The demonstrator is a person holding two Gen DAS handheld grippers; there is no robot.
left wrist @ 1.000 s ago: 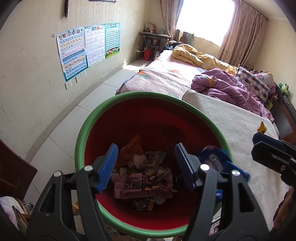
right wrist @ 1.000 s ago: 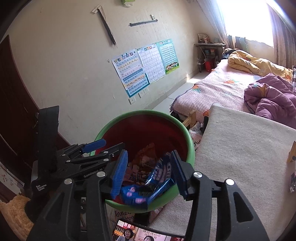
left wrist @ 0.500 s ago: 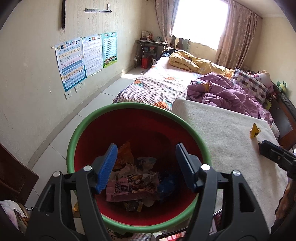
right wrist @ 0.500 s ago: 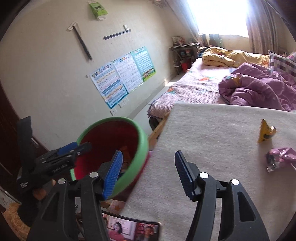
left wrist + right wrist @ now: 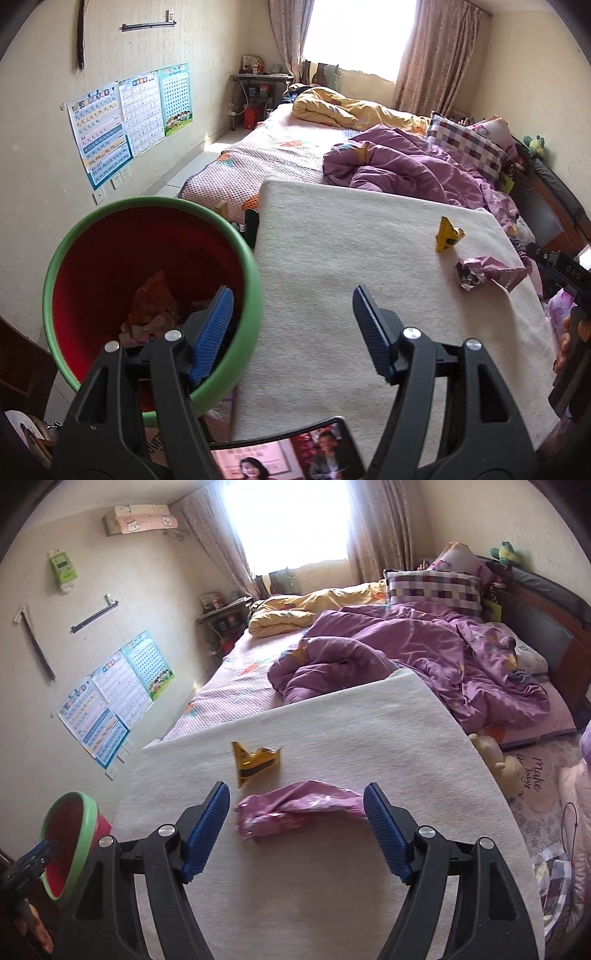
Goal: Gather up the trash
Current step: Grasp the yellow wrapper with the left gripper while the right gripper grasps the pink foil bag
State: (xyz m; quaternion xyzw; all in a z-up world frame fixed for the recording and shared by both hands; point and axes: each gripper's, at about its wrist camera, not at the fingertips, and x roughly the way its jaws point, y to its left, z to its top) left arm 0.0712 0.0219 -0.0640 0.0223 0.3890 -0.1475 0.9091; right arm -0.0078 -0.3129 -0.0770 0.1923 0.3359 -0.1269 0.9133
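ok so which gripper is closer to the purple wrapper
Right. The right gripper hangs open right at the purple wrapper, fingers either side. The left gripper is back beside the trash bin.

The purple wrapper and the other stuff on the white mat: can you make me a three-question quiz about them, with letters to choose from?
1. Where does the purple wrapper lie?
A. in the bin
B. on the white mat, between the fingers of the right hand-held gripper
C. on the pillow

2. How many pieces of trash lie on the mat?
A. two
B. five
C. none

3. How is the right hand-held gripper?
A. shut on the yellow wrapper
B. shut and empty
C. open

Answers:
1 B: the right wrist view shows it on the mat between the blue fingers.
2 A: only the purple wrapper and the yellow wrapper are there.
3 C: its fingers stand wide apart, and nothing is gripped.
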